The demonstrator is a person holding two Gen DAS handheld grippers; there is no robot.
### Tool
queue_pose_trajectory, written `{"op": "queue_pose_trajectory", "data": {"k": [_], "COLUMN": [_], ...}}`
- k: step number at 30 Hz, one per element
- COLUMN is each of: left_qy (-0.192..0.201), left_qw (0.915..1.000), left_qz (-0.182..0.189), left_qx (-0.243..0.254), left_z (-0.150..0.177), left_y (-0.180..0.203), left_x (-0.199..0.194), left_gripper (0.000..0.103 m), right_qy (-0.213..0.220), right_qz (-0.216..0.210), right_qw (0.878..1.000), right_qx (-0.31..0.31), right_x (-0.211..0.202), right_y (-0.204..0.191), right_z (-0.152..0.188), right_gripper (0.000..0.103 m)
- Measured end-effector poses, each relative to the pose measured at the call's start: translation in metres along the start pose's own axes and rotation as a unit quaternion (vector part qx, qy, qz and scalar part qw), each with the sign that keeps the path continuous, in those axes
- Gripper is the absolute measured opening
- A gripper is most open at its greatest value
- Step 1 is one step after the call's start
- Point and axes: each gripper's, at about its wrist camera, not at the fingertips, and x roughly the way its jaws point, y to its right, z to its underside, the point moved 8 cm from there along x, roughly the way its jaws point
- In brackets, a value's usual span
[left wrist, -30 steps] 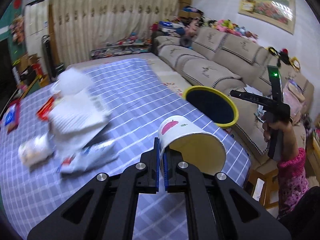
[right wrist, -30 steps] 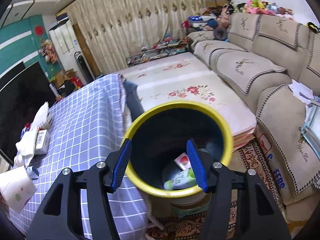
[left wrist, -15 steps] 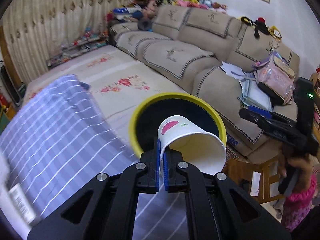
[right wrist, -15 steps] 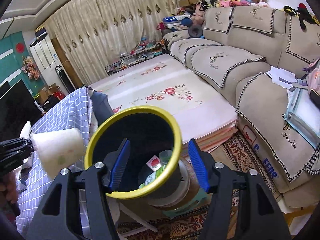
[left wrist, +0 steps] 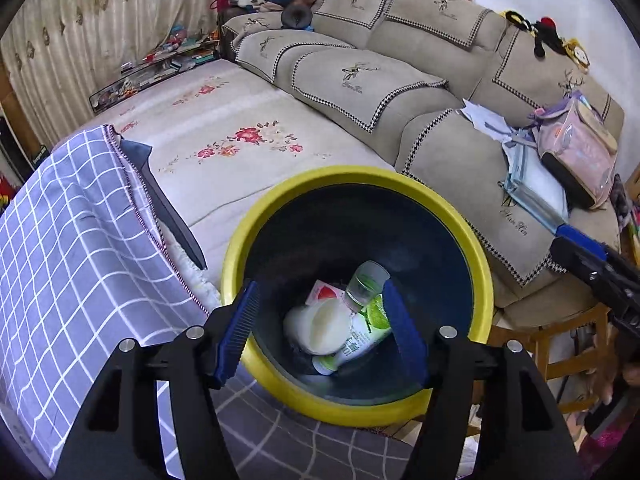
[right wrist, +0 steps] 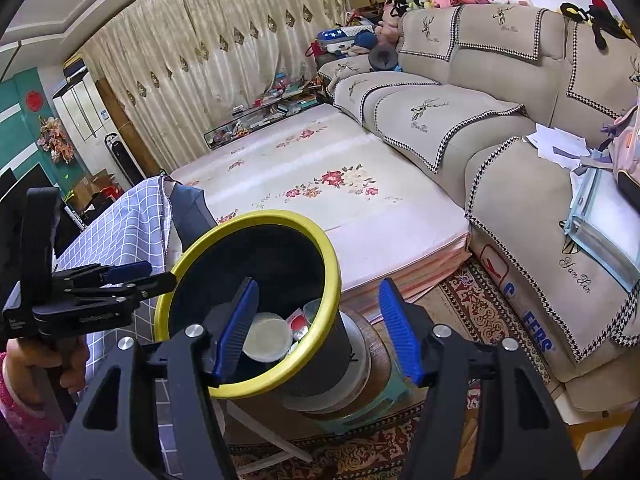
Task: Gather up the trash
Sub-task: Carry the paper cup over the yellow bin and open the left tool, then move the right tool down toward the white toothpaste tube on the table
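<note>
A dark bin with a yellow rim stands beside the checked table. Inside lie a white paper cup, a green-and-white bottle, a clear plastic cup and a red-and-white wrapper. My left gripper is open and empty, right above the bin mouth. My right gripper is open and empty, over the bin's right side; the bin rim and the paper cup show there. The left gripper also shows in the right wrist view, at the bin's left rim.
The table with a purple checked cloth is left of the bin. A floral mat lies beyond it. A beige sofa with papers and a pink bag runs along the right. A wooden stool stands near the bin.
My left gripper carried the paper cup from the table to over the bin, then opened. The cup now lies inside the bin. The right gripper drew slightly back and right.
</note>
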Motion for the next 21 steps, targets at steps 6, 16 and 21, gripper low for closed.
{"op": "queue_pose_trajectory", "data": {"k": [6, 16, 21], "left_qy": [0.048, 0.144, 0.167], "left_qw": [0.9985, 0.9832, 0.9676], "left_qz": [0.003, -0.055, -0.114], "left_qx": [-0.027, -0.098, -0.152], "left_z": [0.014, 0.095, 0.157], "left_y": [-0.011, -0.062, -0.103], "left_x": [-0.067, -0.214, -0.27], "left_gripper": [0.072, 0.086, 0.09], "right_qy": [-0.006, -0.024, -0.04], "right_qz": [-0.009, -0.041, -0.079], "right_qw": [1.0, 0.998, 0.992], "right_qx": [-0.006, -0.043, -0.09], "right_x": [0.002, 0.007, 0.008], "right_y": [-0.011, -0.065, -0.123], "right_z": [0.008, 0.02, 0.036], "right_gripper": [0.06, 0.061, 0.062]}}
